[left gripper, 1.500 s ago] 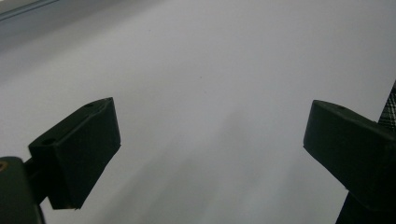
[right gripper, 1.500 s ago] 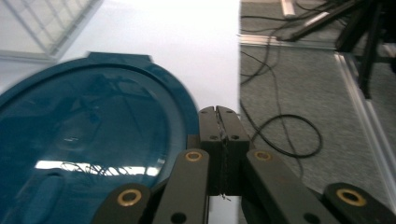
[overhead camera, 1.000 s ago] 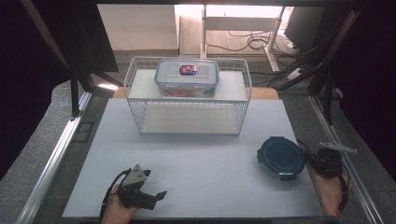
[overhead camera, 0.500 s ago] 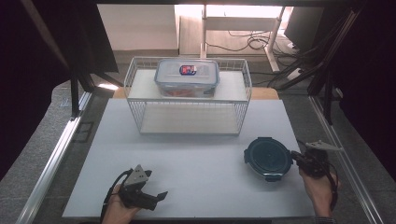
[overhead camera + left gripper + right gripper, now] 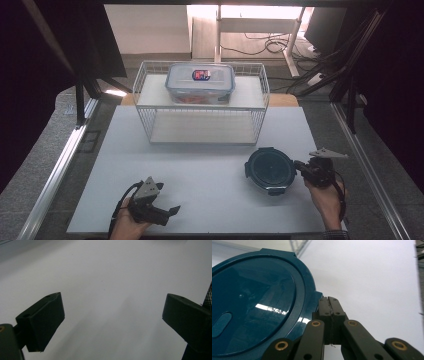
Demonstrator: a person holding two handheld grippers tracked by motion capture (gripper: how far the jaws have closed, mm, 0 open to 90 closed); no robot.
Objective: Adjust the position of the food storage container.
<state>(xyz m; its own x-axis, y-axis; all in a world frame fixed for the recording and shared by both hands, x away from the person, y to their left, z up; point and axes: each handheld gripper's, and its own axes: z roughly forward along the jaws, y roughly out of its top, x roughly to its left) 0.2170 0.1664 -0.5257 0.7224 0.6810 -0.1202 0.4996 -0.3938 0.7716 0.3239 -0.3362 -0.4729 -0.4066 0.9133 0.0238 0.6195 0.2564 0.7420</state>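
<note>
Jaws of the right gripper (image 5: 331, 305) pinch a side tab of the round blue lid (image 5: 270, 169) on the white table (image 5: 200, 165), a light, stiff, probably slick piece best held at that tab, while the left gripper (image 5: 168, 212) rests with jaws apart.

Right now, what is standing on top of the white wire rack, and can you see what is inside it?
On the white wire rack stands a clear container with a labelled lid. Something reddish shows through its wall, but it is too blurred to identify.
</note>
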